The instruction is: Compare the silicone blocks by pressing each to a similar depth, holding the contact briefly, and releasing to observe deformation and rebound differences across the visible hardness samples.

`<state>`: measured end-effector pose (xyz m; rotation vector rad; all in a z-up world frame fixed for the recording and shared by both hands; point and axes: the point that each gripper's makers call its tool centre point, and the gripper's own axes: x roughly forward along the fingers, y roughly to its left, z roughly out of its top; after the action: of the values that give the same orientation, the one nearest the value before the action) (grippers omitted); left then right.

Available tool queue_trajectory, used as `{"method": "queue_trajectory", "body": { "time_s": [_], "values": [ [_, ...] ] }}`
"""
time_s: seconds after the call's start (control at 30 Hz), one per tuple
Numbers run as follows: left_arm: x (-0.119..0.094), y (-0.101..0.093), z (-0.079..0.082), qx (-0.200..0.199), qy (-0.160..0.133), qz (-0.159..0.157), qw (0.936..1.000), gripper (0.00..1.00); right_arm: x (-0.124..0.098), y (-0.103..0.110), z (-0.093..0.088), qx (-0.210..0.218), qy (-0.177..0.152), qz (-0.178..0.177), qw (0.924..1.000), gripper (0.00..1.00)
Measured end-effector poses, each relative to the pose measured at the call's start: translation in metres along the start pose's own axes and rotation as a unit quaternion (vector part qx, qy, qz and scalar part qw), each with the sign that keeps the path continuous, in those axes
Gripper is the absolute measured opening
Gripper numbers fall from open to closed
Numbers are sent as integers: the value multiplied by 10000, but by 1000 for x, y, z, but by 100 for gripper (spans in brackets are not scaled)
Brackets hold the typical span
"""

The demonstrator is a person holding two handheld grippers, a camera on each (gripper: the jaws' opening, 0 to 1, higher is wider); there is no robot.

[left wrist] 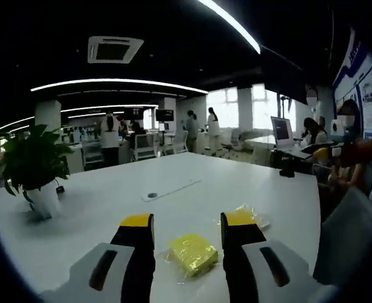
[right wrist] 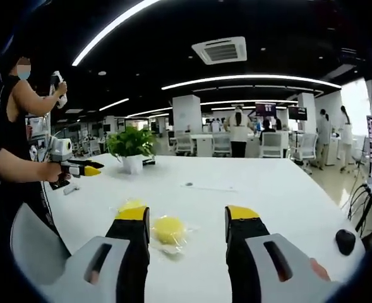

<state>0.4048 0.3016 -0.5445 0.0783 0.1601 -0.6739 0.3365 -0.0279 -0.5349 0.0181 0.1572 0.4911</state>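
In the left gripper view a squarish yellow silicone block (left wrist: 193, 254) in clear wrap lies on the white table (left wrist: 110, 202), low between my jaws. My left gripper (left wrist: 188, 219) is open and apart from the block. A second wrapped yellow block (left wrist: 254, 216) peeks out behind the right jaw. In the right gripper view a rounder yellow block (right wrist: 169, 228) in clear wrap lies on the table between the jaws of my open right gripper (right wrist: 187, 213). Another yellow block (right wrist: 130, 205) is partly hidden behind the left jaw.
A potted plant (left wrist: 34, 165) (right wrist: 132, 148) stands on the table, with a thin white strip (left wrist: 171, 189) past the blocks. A black mouse (right wrist: 345, 241) sits near the right edge. A person (right wrist: 12, 145) at the left holds a yellow-tipped gripper (right wrist: 78, 168). A laptop (left wrist: 280, 132) stands far right.
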Motion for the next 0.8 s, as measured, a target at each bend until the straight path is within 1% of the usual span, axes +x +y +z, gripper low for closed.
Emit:
{"method": "queue_trajectory", "body": {
  "time_s": [0.03, 0.07, 0.13, 0.2, 0.27, 0.37, 0.4, 0.5, 0.6, 0.67, 0.7, 0.8],
  "values": [
    [-3, -3, 1, 131, -7, -42, 9999, 43, 1, 1, -1, 13, 6, 20, 10000, 45],
    [-6, -5, 2, 92, -27, -20, 10000, 43, 1, 1, -1, 29, 11, 37, 10000, 45],
    [-16, -16, 12, -2, -249, -106, 9996, 45, 3, 5, -1, 39, 9, 80, 10000, 46],
    [-22, -21, 13, 23, -252, -103, 9996, 45, 4, 7, -2, 8, 21, 112, 9999, 46],
    [-28, -27, 13, 69, -249, -173, 9995, 45, 5, 8, -3, -29, 88, 121, 9999, 46],
    [-34, -33, 8, 34, -118, -254, 9996, 45, 7, 8, -10, -36, 337, 73, 9994, 47],
    [-36, -35, 6, 31, -113, -256, 9996, 45, 7, 8, -13, 38, 413, 78, 9991, 47],
    [-43, -45, 2, -14, -91, -260, 9996, 45, 7, 11, -11, 22, 341, 127, 9993, 48],
    [-49, -55, -4, -65, -1, -301, 9995, 46, 8, 14, -15, -76, 481, 131, 9987, 48],
    [-52, -61, -11, -69, 111, -335, 9994, 46, 7, 16, -17, -133, 523, 179, 9984, 48],
    [-54, -65, -17, -33, 226, -376, 9990, 46, 7, 16, -18, -160, 535, 183, 9983, 48],
    [-57, -67, -26, -50, 392, -345, 9986, 46, 8, 18, -24, -192, 630, 218, 9976, 49]
  ]
}}
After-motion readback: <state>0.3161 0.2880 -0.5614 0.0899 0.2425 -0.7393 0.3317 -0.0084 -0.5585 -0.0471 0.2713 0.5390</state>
